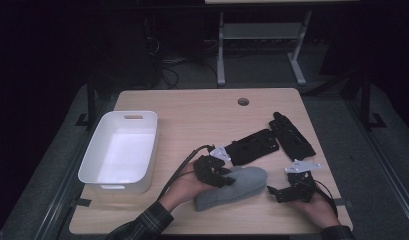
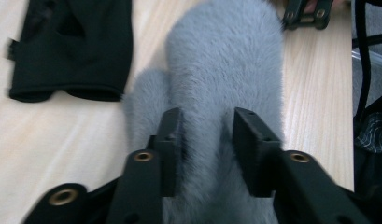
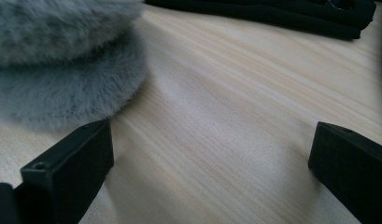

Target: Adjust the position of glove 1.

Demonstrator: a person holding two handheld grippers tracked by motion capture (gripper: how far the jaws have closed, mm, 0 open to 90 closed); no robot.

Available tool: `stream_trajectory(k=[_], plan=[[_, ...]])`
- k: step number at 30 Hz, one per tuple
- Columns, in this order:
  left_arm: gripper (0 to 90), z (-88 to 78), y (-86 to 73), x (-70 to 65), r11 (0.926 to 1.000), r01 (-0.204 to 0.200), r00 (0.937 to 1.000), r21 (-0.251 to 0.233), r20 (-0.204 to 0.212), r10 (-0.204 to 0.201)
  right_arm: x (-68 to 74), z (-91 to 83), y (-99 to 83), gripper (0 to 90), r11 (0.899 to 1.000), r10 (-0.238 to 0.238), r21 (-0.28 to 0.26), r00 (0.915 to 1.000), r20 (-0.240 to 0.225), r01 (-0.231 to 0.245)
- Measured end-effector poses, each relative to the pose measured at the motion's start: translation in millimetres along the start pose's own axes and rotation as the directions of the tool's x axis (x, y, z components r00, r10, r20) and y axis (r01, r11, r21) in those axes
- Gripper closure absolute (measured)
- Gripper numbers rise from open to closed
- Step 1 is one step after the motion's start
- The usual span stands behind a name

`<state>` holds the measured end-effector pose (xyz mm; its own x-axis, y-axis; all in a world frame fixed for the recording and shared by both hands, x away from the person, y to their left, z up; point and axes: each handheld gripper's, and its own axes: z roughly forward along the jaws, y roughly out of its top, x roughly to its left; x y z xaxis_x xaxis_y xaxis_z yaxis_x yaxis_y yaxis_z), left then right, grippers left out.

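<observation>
Left gripper [image 2: 202, 144] jaws part-open astride grey furry mitten [image 2: 216, 84], pads not visibly pressing; mitten's long axis runs straight ahead, rounded tip toward right gripper [image 1: 279, 192], which stands wide open, empty, just beyond that tip.

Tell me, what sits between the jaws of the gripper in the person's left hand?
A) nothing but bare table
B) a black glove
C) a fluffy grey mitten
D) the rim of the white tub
C: in the left gripper view the grey mitten fills the gap between the left gripper jaws, while the black glove lies apart on the table.
</observation>
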<state>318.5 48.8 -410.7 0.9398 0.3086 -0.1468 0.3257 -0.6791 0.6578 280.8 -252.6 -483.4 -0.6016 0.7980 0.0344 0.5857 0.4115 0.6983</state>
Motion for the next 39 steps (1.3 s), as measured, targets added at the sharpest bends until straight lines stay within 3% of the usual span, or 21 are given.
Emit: stream_trajectory(k=[7,13,15,20,23,25,39], plan=[[56.7,-26.7,-5.6,15.8,0.9973,0.035,0.9983,-0.065,-0.045,-0.038,0.0,0.0,0.0,0.0,1.000,0.001,0.000,1.0000,0.000,-0.001],[32.6,-25.3,-6.9,28.8,0.9948,0.065,0.9973,-0.078,-0.028,-0.067,0.0,0.1,0.0,0.0,1.000,0.000,0.000,1.0000,0.000,0.000],[26.4,-15.2,-6.9,32.4,0.9946,0.081,0.9967,-0.065,-0.008,-0.081,0.0,0.1,0.0,0.0,1.000,0.000,0.000,1.0000,0.000,0.000],[18.7,0.1,-6.1,33.4,0.9974,0.066,0.9978,-0.029,0.005,-0.066,-0.1,0.0,0.0,0.0,1.000,-0.001,0.000,1.0000,-0.001,0.001],[17.7,15.2,-8.8,32.3,0.9979,0.053,0.9986,0.037,0.000,-0.053,-0.1,0.0,0.0,0.0,1.000,-0.001,0.000,1.0000,-0.001,0.001],[16.6,20.1,-11.3,31.7,0.9971,0.054,0.9986,0.055,-0.006,-0.053,-0.1,0.0,0.0,0.0,1.000,-0.001,0.000,1.0000,-0.001,0.001],[13.6,31.6,-18.7,31.5,0.9922,0.071,0.9974,0.102,0.005,-0.072,0.0,0.0,-0.1,0.0,1.000,-0.001,0.001,1.0000,0.000,0.001]])
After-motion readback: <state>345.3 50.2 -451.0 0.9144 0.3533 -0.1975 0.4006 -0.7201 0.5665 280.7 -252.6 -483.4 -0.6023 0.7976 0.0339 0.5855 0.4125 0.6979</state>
